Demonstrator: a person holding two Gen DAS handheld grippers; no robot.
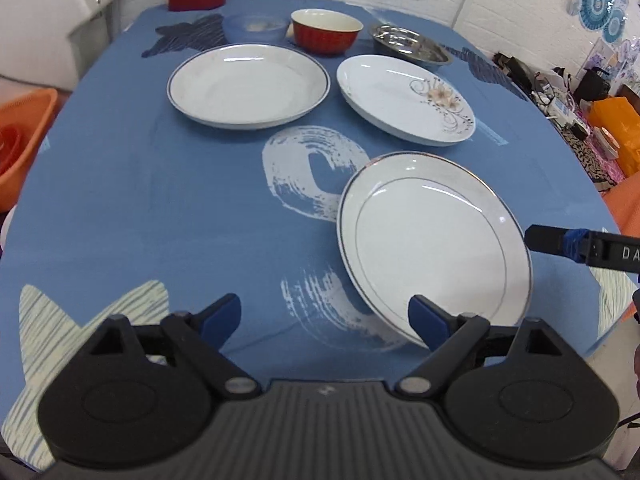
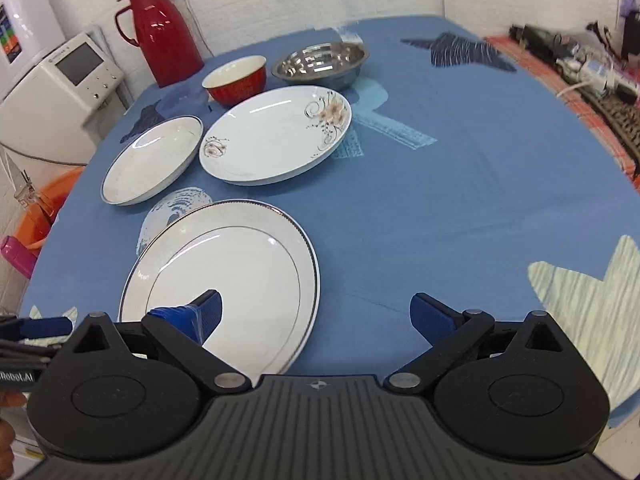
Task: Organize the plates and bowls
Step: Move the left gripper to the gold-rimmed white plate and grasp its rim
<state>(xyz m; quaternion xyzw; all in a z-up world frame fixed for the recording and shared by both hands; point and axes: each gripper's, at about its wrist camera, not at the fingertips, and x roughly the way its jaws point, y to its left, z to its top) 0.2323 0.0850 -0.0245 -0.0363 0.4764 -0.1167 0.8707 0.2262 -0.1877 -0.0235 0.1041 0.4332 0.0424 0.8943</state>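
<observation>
both grippers spread wide, nothing gripped. left gripper (image 1: 324, 320) hovers low over the blue tablecloth (image 1: 160, 200); gold-rim plate (image 1: 436, 244) at its 1 o'clock, its right fingertip overlapping the plate's near rim. right gripper (image 2: 316, 316) has that plate at 11. further out: blue-rim plate (image 1: 248, 84), floral plate (image 1: 404, 98), red bowl (image 1: 326, 30), steel bowl (image 1: 410, 44), clear bowl (image 1: 256, 28) at 12.

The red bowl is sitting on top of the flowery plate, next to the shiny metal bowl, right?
Not quite. The red bowl sits on the blue tablecloth, behind the flowery plate, not on top of it. The right wrist view shows it apart from the plate. It is next to the shiny metal bowl.
</observation>
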